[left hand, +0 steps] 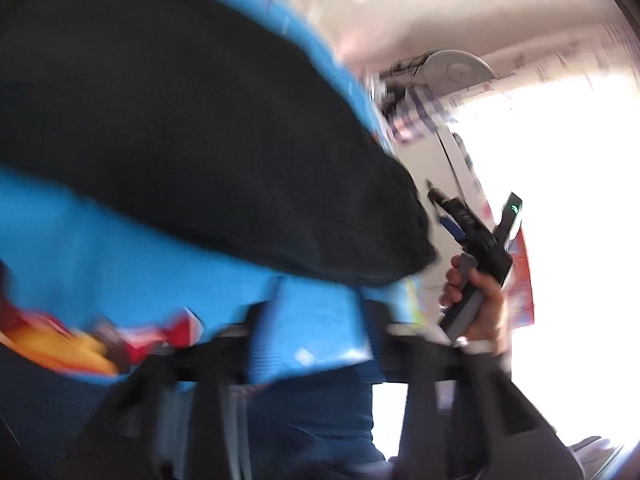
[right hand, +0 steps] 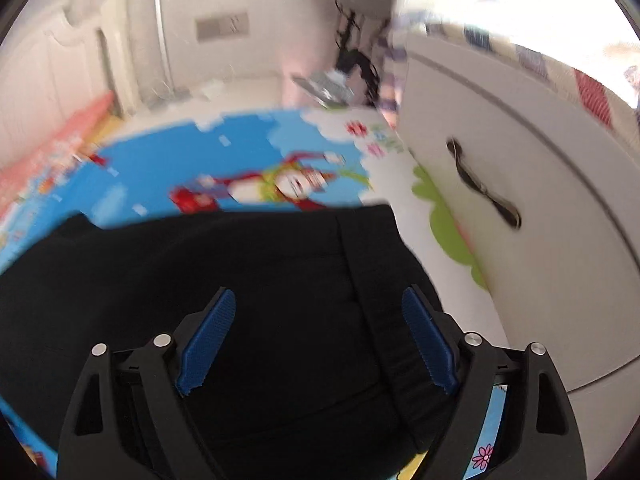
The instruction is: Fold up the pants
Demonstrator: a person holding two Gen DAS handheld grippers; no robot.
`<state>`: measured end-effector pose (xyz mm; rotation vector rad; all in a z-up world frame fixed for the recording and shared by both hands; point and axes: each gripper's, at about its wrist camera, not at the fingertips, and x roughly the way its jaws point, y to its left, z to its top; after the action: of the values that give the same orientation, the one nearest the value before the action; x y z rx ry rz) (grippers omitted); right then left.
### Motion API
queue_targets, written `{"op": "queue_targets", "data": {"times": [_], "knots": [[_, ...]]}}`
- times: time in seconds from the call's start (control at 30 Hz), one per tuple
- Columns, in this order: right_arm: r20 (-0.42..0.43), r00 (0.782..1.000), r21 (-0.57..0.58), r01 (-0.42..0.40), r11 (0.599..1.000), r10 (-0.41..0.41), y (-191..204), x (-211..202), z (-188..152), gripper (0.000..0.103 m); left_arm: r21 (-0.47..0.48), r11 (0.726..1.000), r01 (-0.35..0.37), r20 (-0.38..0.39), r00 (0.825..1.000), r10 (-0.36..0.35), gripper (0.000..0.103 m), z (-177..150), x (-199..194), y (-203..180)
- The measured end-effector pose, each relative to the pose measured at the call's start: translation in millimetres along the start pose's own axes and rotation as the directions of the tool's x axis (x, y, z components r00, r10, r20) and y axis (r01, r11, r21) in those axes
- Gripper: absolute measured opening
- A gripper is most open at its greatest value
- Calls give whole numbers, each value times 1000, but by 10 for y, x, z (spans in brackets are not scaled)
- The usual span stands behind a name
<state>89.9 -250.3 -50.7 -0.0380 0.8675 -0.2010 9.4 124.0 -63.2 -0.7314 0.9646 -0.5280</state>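
Bright cartoon-printed blue play mat [right hand: 248, 148] carries folded black fabric pants [right hand: 240, 280] — above them, right gripper [right hand: 318, 340] released; left gripper [left hand: 312, 360] blurred, seemingly released.

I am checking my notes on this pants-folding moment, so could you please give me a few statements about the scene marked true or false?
1. The pants are black. True.
2. The right gripper is clamped shut on the fabric. False: its blue pads stand apart, with the pants below them.
3. The pants lie on a blue cartoon play mat. True.
4. A white cabinet with a dark handle stands beside the mat. True.
5. The mat is plain grey. False: it is blue with colourful figures.
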Motion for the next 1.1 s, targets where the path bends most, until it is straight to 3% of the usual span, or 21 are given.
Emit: {"op": "queue_targets", "data": {"times": [0.03, 0.1, 0.17, 0.27, 0.3, 0.37, 0.43, 0.5, 0.53, 0.57, 0.6, 0.7, 0.73, 0.8, 0.83, 0.87, 0.93, 1.0, 1.03, 1.07, 1.1], "knots": [[-39, 998, -7, 40, 999, -41, -4, 132, -73, 76, 60, 997, -50, 64, 997, 47, 68, 34, -103, -52], [-43, 999, -2, 32, 999, -32, -33, 229, -221, 77, 161, 978, -130, 104, 988, 115, 75, 168, -180, -122], [-28, 999, -5, 33, 999, -33, -72, 213, -271, 77, 253, 936, -245, 155, 965, 211, 76, 437, -182, -191], [-40, 999, 3, 33, 999, -33, -80, 221, -271, 78, 293, 906, -305, 165, 950, 266, 71, 1057, 5, -239], [-41, 999, 7, 34, 999, -34, -77, 219, -276, 78, 313, 892, -325, 168, 944, 285, 59, 1228, 103, -298], [-32, 999, 2, 41, 999, -41, -62, 224, -290, 78, 454, 827, -332, 161, 943, 291, 48, 1621, 442, -530], [-24, 999, 3, 41, 999, -41, -48, 226, -302, 79, 601, 722, -344, 141, 934, 328, 43, 1835, 808, -699], [-23, 999, 11, 32, 999, -32, -51, 218, -308, 79, 724, 622, -300, 58, 924, 379, 23, 1924, 1278, -763], [-25, 999, 13, 27, 1000, -27, -58, 221, -307, 79, 749, 606, -268, 11, 919, 393, 19, 1956, 1444, -724], [-26, 999, 14, 23, 1000, -23, -64, 223, -307, 79, 773, 580, -258, -21, 903, 429, 9, 2000, 1648, -650], [-26, 999, 14, 21, 1000, -20, -67, 221, -310, 79, 778, 560, -285, -13, 884, 467, 7, 2081, 1775, -564], [-21, 1000, 14, 17, 1000, -17, -68, 218, -318, 79, 730, 514, -449, 131, 832, 540, 6, 2447, 1883, -340], [-21, 1000, 16, 16, 1000, -15, -69, 222, -313, 79, 720, 527, -451, 142, 840, 524, 6, 2493, 1838, -346], [-20, 1000, 19, 17, 1000, -17, -71, 219, -319, 80, 727, 586, -358, 109, 902, 417, 9, 2461, 1707, -486], [-19, 1000, 21, 18, 1000, -17, -76, 226, -317, 80, 752, 583, -307, 78, 920, 384, 12, 2378, 1691, -556], [-18, 1000, 22, 20, 1000, -20, -71, 228, -316, 80, 782, 564, -264, 51, 930, 364, 16, 2271, 1704, -624], [-19, 1000, 22, 24, 999, -24, -64, 225, -323, 81, 840, 505, -198, -4, 929, 370, 16, 2075, 1862, -699], [-23, 999, 18, 23, 1000, -23, -62, 219, -325, 81, 864, 440, -244, 20, 891, 454, 11, 1968, 2102, -633], [-25, 1000, 16, 19, 1000, -19, -66, 219, -324, 81, 863, 430, -265, 56, 896, 441, 8, 2007, 2150, -633], [-24, 1000, 17, 17, 1000, -16, -72, 218, -329, 81, 844, 448, -293, 71, 891, 449, 2, 2093, 2176, -621], [-22, 1000, 19, 14, 1000, -13, -78, 219, -331, 81, 821, 448, -354, 137, 884, 448, 2, 2179, 2154, -630]]}}
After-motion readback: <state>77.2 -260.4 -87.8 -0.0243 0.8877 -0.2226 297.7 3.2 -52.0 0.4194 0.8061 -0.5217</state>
